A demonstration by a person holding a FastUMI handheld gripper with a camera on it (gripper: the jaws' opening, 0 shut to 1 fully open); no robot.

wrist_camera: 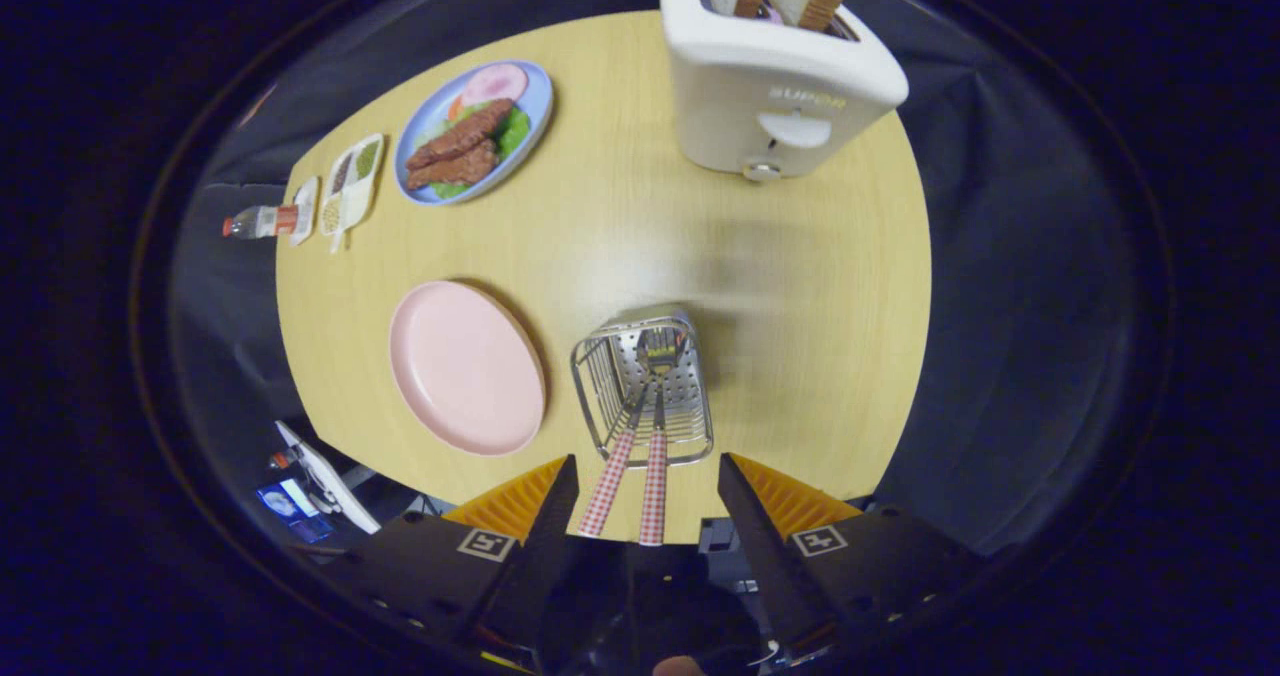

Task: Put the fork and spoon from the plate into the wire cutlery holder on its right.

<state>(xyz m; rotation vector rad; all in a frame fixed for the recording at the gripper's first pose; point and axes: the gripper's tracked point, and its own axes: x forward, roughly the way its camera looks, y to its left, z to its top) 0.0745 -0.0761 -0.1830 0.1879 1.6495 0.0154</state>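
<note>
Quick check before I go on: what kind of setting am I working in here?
Likely a staged breakfast table: a toaster holding bread, a plate of food, and a wire cutlery holder just ahead of the open gripper.

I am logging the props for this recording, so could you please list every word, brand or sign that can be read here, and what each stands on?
"SUPOR": raised on the front of the white toaster.
Label on the small bottle beside the seasoning tray: too small to read.
Square black-and-white markers on the gripper: patterns, not text. Its fingers stand open, either side of two checked cutlery handles in the wire holder.
</note>
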